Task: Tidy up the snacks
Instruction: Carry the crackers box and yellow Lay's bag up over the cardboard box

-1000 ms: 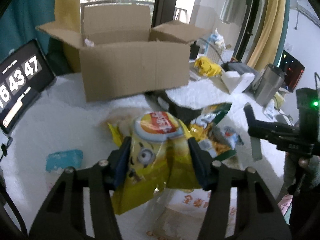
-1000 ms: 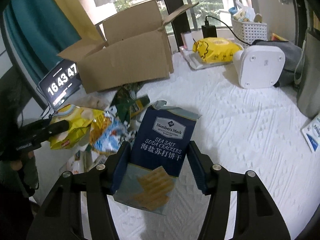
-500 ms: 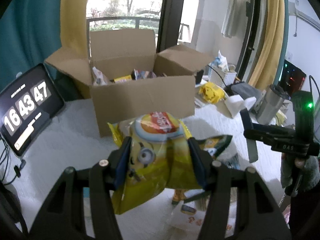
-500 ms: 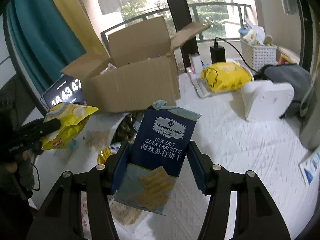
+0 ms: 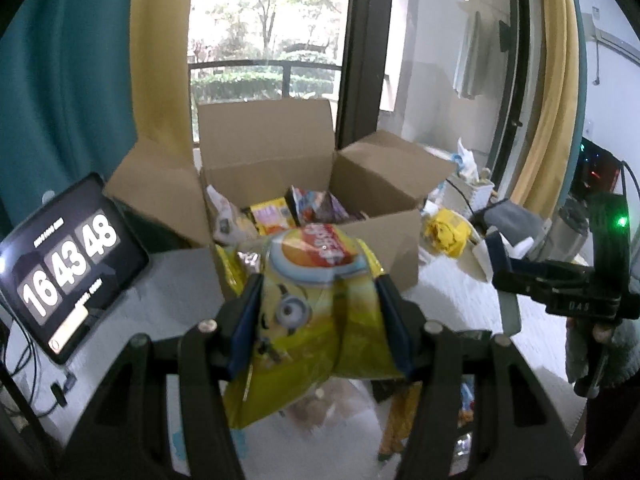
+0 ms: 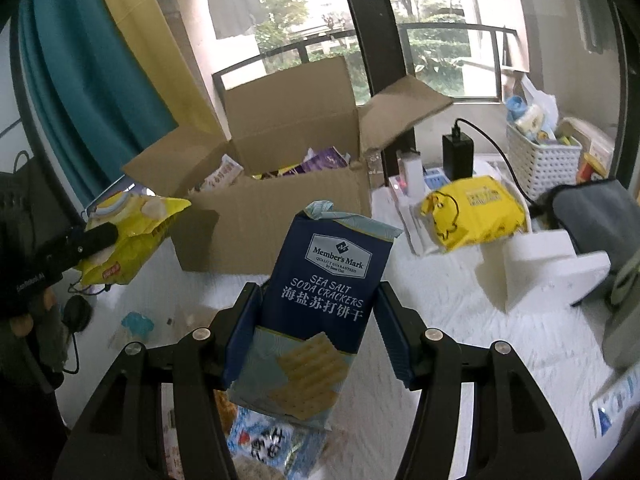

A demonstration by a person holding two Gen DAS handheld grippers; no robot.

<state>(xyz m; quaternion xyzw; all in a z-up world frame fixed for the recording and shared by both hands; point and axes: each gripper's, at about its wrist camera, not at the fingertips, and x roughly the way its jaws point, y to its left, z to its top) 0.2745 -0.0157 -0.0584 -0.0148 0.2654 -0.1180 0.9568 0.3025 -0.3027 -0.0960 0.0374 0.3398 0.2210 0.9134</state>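
Note:
My left gripper (image 5: pixel 320 320) is shut on a yellow Minion chip bag (image 5: pixel 316 312) and holds it in the air just in front of the open cardboard box (image 5: pixel 304 184). My right gripper (image 6: pixel 316 332) is shut on a dark blue sea salt soda cracker pack (image 6: pixel 320 300), held upright in the air before the same box (image 6: pixel 280 208). The box holds several snack packs. The left gripper with the chip bag (image 6: pixel 128 232) shows at the left of the right wrist view. The right gripper (image 5: pixel 560 284) shows at the right of the left wrist view.
A tablet clock (image 5: pixel 64 272) leans left of the box. Loose snack packs (image 6: pixel 268 444) lie on the white tabletop (image 6: pixel 460 320) below the grippers. A yellow pack (image 6: pixel 472 212), a white block (image 6: pixel 544 268), a charger (image 6: pixel 458 152) and a white basket (image 6: pixel 544 160) stand to the right.
Both grippers have risen from the snack pile and moved toward the box, each keeping its pack. The inside of the box has come into view.

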